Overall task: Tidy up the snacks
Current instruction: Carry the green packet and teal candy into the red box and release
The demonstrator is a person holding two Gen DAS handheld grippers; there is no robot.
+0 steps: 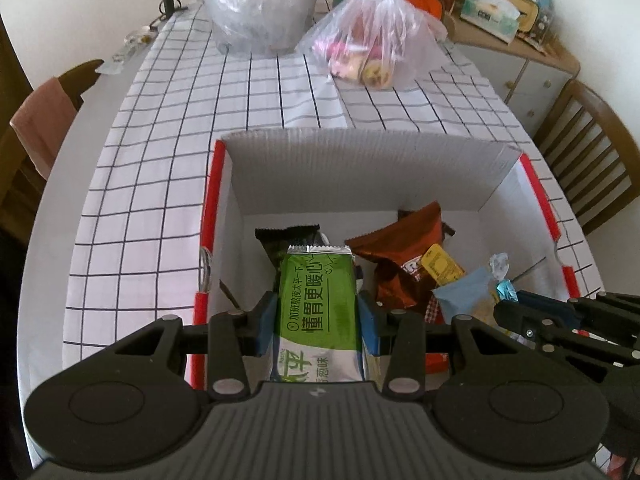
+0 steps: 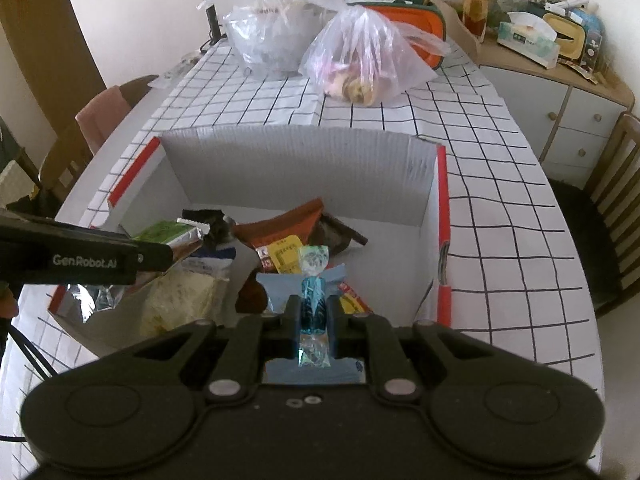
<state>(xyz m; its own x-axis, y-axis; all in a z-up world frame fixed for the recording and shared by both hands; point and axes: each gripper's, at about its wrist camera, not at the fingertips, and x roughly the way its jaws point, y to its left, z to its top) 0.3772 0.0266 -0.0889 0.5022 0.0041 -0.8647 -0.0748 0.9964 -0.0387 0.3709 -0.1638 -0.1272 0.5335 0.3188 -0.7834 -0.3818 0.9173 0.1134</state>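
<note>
My left gripper (image 1: 317,316) is shut on a green and white snack packet (image 1: 316,300) and holds it over the left part of a white cardboard box (image 1: 360,148) with red edges. My right gripper (image 2: 314,312) is shut on a blue wrapped candy (image 2: 313,300) over the box's near right part. The box (image 2: 304,152) holds a brown packet (image 1: 404,256), a yellow sachet (image 1: 442,266), a black packet (image 1: 280,240) and a light blue packet (image 1: 460,296). The right gripper shows at the right in the left wrist view (image 1: 504,308); the left one shows at the left in the right wrist view (image 2: 160,258).
The box stands on a table with a white grid cloth (image 1: 168,168). Two clear plastic bags of snacks (image 1: 372,44) (image 1: 260,4) lie at the far end. Wooden chairs (image 1: 588,160) stand at both sides. A cluttered sideboard (image 2: 560,80) is at the far right.
</note>
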